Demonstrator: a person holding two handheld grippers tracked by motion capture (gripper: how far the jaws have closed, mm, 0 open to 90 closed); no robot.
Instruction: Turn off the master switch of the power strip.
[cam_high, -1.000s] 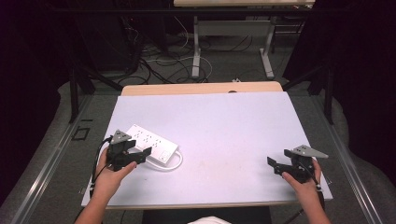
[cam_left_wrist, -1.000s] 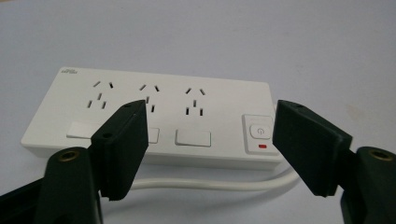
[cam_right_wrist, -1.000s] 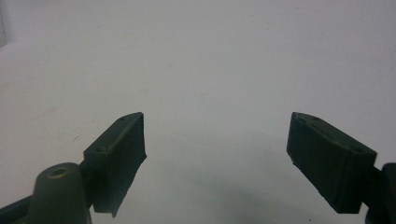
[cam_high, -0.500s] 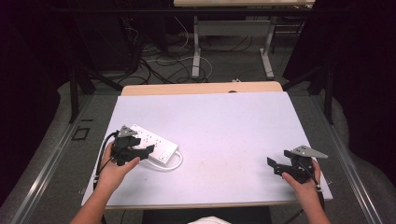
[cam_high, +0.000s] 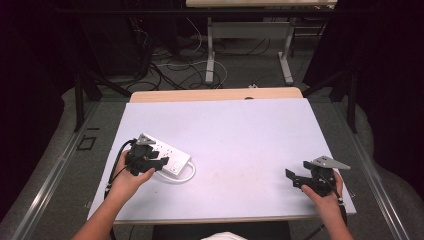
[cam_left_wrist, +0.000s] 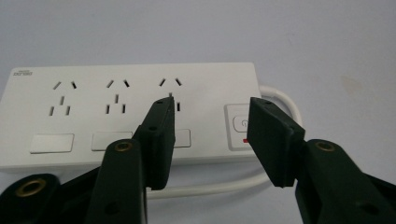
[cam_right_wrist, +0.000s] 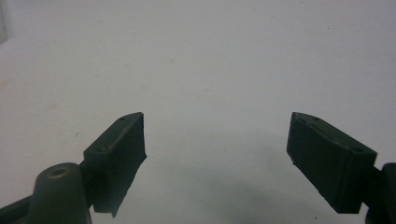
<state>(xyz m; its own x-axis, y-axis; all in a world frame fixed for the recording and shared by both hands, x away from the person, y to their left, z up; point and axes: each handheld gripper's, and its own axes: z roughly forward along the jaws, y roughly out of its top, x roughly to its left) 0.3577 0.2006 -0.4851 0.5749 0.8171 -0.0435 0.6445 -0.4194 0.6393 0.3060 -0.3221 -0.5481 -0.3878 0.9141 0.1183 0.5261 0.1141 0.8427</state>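
White power strip (cam_left_wrist: 130, 112) sockets and switch (cam_left_wrist: 239, 125) show between left jaws.

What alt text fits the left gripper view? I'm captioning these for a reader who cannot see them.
Two black tongs stand apart just above a white power strip lying on a pale table; they have just been closing, and nothing is gripped yet. The strip has three outlet sets and a power button near its right end, where a white cable loops out.

white table (cam_high: 240, 130), power strip (cam_high: 172, 157)
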